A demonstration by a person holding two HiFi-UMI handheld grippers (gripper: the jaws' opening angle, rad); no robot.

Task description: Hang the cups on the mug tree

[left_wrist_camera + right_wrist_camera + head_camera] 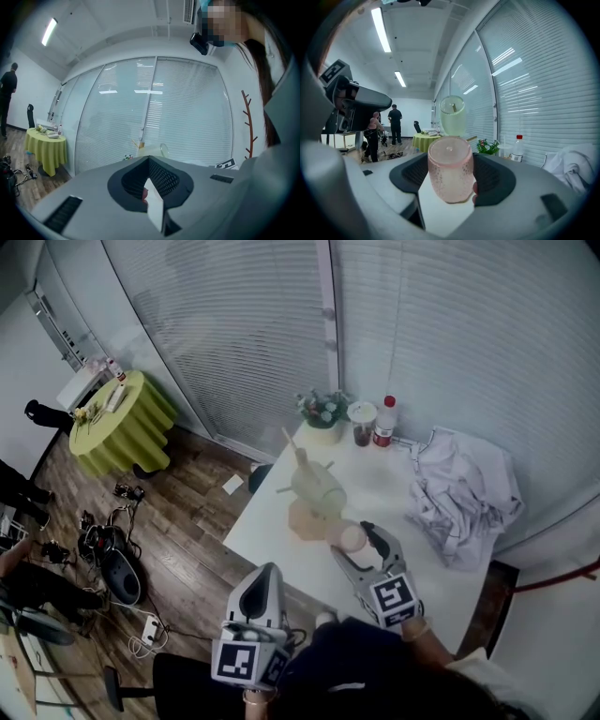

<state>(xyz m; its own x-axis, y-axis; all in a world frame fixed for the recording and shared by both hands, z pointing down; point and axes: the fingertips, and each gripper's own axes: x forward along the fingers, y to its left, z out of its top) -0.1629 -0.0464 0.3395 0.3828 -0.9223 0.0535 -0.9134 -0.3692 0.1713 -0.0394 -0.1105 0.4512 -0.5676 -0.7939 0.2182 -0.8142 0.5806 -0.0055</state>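
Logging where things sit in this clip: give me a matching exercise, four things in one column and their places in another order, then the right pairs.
Things
1. pink cup
2. pale green cup
3. red-capped bottle
4. white cloth

Places
A. crumpled on the right side of the table
B. between the jaws of the right gripper
C. standing at the table's far edge, near the plant
D. on the mug tree

Pairs: 1-B; 2-D; 3-C; 4-A
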